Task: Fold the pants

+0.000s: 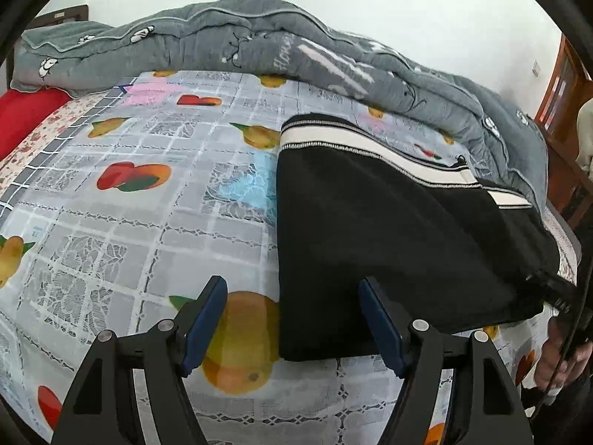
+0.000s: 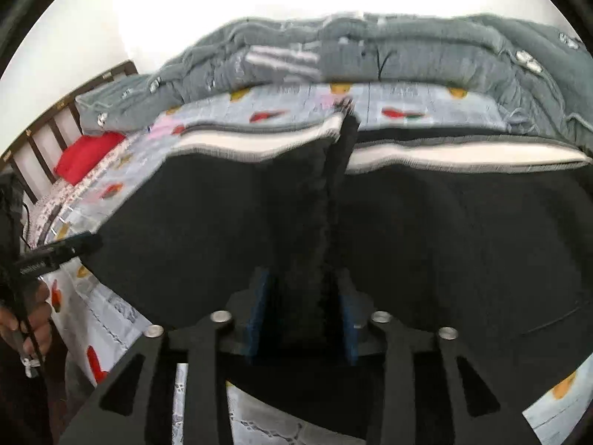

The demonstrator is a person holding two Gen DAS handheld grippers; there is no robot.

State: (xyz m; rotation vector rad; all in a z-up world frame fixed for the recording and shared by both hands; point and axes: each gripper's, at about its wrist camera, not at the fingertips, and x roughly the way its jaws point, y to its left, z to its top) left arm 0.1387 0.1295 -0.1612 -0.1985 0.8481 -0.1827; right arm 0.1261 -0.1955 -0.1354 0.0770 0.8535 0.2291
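The black pants with a white striped waistband lie folded on the fruit-print bedsheet. My left gripper is open and empty, just above the sheet at the near left corner of the pants. In the right wrist view my right gripper is shut on a pinched ridge of the black pants, lifting the near edge; the white waistband lies at the far side. The right gripper also shows at the right edge of the left wrist view.
A rumpled grey quilt lies along the far side of the bed. A red pillow sits at the far left by the wooden headboard. A wooden door stands to the right.
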